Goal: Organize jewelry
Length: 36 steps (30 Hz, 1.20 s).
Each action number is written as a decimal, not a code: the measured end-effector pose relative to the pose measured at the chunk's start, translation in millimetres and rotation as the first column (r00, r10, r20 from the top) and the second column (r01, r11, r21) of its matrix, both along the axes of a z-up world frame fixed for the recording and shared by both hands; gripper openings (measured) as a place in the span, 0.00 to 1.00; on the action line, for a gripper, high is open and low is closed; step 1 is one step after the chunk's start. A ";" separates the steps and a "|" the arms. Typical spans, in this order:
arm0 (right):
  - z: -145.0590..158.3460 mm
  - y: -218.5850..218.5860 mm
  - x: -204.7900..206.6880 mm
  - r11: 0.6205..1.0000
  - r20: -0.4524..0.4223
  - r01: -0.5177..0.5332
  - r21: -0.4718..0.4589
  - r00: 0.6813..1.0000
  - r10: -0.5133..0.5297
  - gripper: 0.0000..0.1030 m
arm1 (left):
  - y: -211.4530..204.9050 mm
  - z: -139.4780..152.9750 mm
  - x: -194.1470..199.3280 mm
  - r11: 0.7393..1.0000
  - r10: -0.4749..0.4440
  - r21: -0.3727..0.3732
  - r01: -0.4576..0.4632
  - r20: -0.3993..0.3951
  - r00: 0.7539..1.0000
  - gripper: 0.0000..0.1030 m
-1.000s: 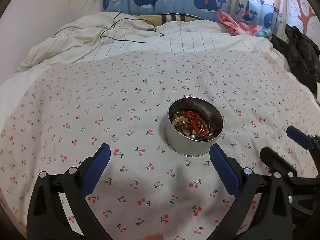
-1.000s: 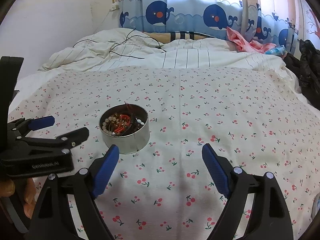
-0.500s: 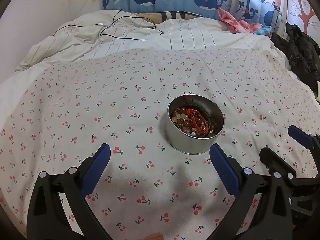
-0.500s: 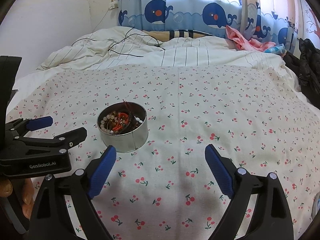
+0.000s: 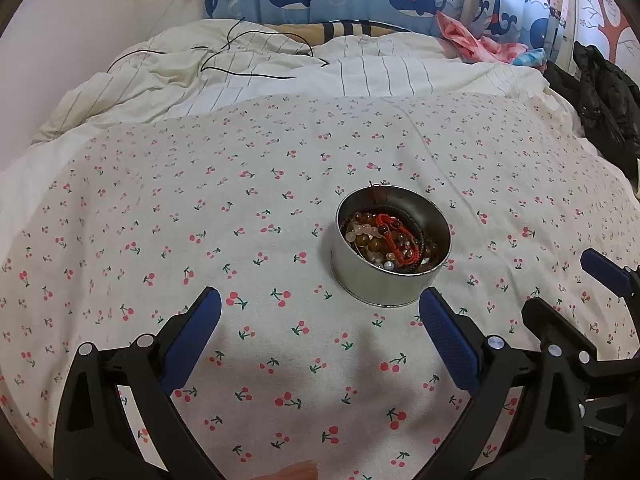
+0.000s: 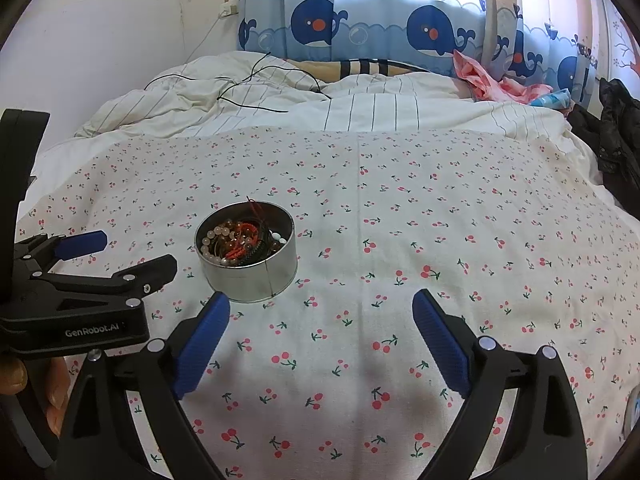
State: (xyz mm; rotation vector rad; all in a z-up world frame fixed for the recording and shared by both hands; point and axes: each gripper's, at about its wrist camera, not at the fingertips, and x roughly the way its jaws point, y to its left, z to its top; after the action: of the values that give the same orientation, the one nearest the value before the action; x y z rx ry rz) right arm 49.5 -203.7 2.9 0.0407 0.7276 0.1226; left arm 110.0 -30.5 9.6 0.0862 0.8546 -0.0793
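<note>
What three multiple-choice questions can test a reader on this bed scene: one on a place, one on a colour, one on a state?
1. Where does the round metal tin stand?
A. on the cherry-print sheet
B. on the striped duvet
C. on a wooden shelf

2. What colour are the pads on the fingers of the right gripper?
A. red
B. blue
C. green

3. In what state is the left gripper?
A. shut on the tin
B. shut on a bracelet
C. open and holding nothing

Answers:
1 A: cherry-print fabric surrounds the tin on all sides.
2 B: both pads show blue in the right wrist view.
3 C: its jaws stand wide apart over bare sheet, with the tin just beyond them.
</note>
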 end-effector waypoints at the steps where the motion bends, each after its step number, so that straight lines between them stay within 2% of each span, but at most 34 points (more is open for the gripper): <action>1: -0.2 0.0 -0.1 1.000 0.000 0.000 -0.001 1.000 0.000 0.87 | -0.2 0.0 0.0 1.000 0.000 0.001 0.000 0.000 1.000 0.93; 36: -1.3 -0.4 -0.1 1.000 -0.003 0.001 0.000 1.000 -0.001 0.88 | -1.7 -2.3 3.4 1.000 -0.008 -0.007 0.008 -0.035 0.999 0.93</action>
State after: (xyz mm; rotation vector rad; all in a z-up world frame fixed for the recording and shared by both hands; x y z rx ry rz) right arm 49.4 -204.2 1.7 0.0415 0.7305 0.1219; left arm 113.3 -32.2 7.3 0.0821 0.8894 -0.0914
